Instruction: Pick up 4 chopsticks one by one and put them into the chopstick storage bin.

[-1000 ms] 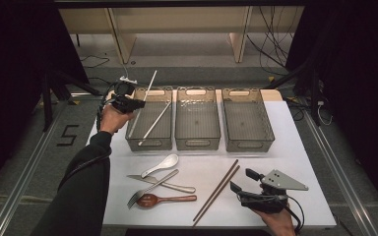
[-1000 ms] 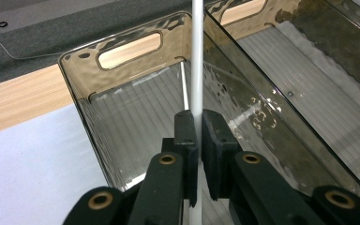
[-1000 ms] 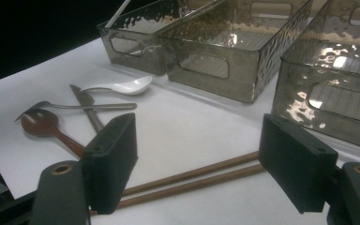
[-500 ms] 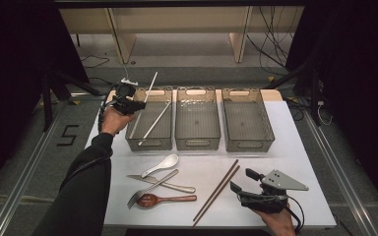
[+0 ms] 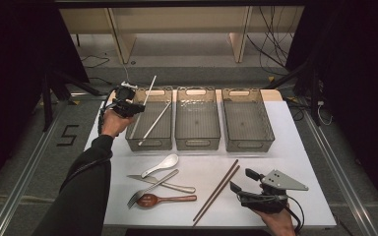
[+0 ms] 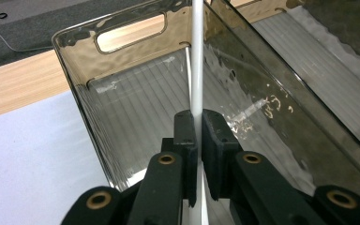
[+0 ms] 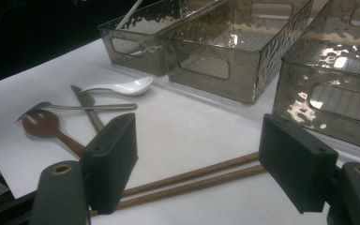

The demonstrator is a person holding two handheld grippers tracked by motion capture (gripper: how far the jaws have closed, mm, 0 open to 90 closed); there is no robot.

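Clamping a white chopstick (image 6: 197, 56) upper left, left hand-held gripper (image 6: 196, 124) — chopstick's lower end hidden behind jaws, right hand-held gripper (image 7: 199, 159) jaws apart — brown chopsticks (image 7: 192, 178) partly covered.

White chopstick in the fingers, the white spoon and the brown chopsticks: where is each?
white chopstick (image 6: 197, 56), left gripper view, mid shaft.
white spoon (image 5: 169, 160), high view, its bowl.
brown chopsticks (image 5: 216, 191), high view, mid shafts.

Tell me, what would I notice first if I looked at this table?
Probably the three see-through bins in a row at the back; the left gripper holds a white chopstick upright over the left bin. Near the front lie a white spoon and brown chopsticks, with the right gripper open beside them.
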